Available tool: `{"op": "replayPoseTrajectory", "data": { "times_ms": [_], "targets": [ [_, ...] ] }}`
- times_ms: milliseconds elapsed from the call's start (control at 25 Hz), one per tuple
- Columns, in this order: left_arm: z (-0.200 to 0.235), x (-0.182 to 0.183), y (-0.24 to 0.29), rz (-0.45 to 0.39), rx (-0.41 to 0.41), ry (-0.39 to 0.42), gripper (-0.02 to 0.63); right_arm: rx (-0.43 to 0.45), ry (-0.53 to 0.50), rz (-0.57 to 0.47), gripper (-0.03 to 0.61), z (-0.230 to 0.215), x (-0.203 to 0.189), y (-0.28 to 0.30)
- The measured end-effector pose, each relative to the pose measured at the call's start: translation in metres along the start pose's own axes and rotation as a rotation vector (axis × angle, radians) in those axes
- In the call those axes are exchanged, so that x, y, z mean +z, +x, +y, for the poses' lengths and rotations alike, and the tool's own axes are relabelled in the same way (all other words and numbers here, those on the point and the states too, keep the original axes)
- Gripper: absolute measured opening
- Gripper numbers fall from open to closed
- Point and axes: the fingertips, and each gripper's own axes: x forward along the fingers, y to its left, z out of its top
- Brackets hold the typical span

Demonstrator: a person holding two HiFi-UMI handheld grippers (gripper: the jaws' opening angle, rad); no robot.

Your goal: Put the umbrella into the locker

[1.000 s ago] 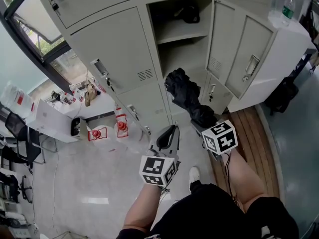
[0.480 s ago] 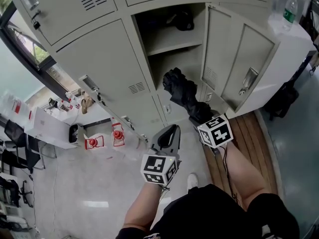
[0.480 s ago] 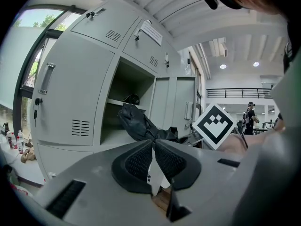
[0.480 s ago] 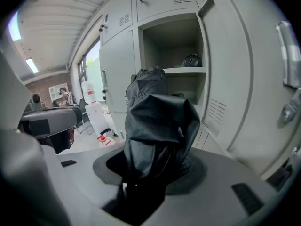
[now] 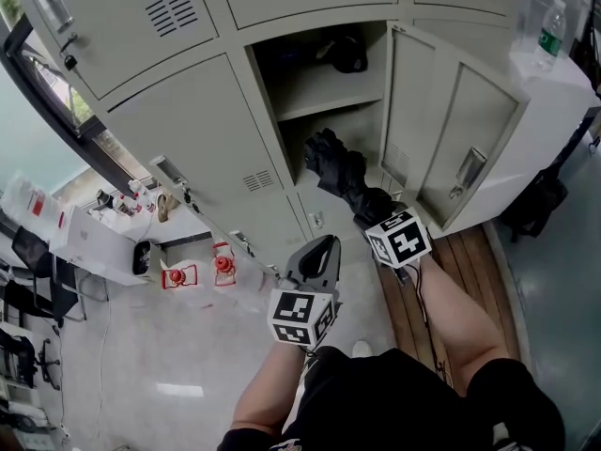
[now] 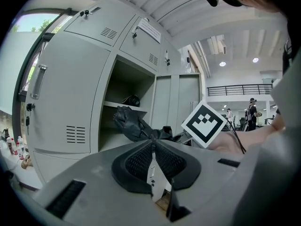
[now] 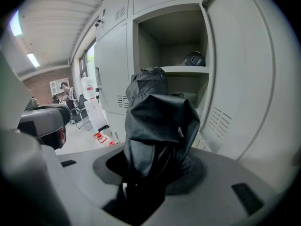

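Note:
The black folded umbrella (image 5: pixel 340 171) sticks out ahead of my right gripper (image 5: pixel 373 210), which is shut on its lower end. Its far end reaches the mouth of the open locker (image 5: pixel 324 97), just under the shelf. In the right gripper view the umbrella (image 7: pixel 157 121) fills the space between the jaws, with the locker opening straight behind it. My left gripper (image 5: pixel 319 252) hangs lower and to the left, its pads (image 6: pixel 141 160) together with nothing between them. From the left gripper view the umbrella (image 6: pixel 134 126) points at the lower compartment.
The locker door (image 5: pixel 441 130) stands swung open on the right. A dark rounded item (image 5: pixel 349 56) lies on the upper shelf. A water bottle (image 5: pixel 547 31) stands on a white cabinet at right. Red objects (image 5: pixel 223 266) and a white box (image 5: pixel 94 233) sit on the floor at left.
Both grippers have moved toward the locker. The umbrella's far end has gone from in front of the lower door to the open compartment's mouth. The grip is unchanged.

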Motion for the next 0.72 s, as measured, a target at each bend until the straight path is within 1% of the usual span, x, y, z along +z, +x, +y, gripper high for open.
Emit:
{"op": "replayPoseTrajectory", "data": {
  "times_ms": [240,520,720],
  "targets": [
    [0.012,0.002,0.012,-0.008,-0.005,0.015,0.032,-0.009,-0.031,0.012,0.245,-0.011,0.012,0.021],
    [0.035,-0.001,0.036,0.003,-0.045,0.035,0.032,-0.026,-0.053,0.035,0.245,-0.021,0.025,0.058],
    [0.047,0.007,0.054,0.006,-0.083,0.051,0.032,-0.052,-0.078,0.051,0.245,-0.033,0.041,0.079]
  ]
}}
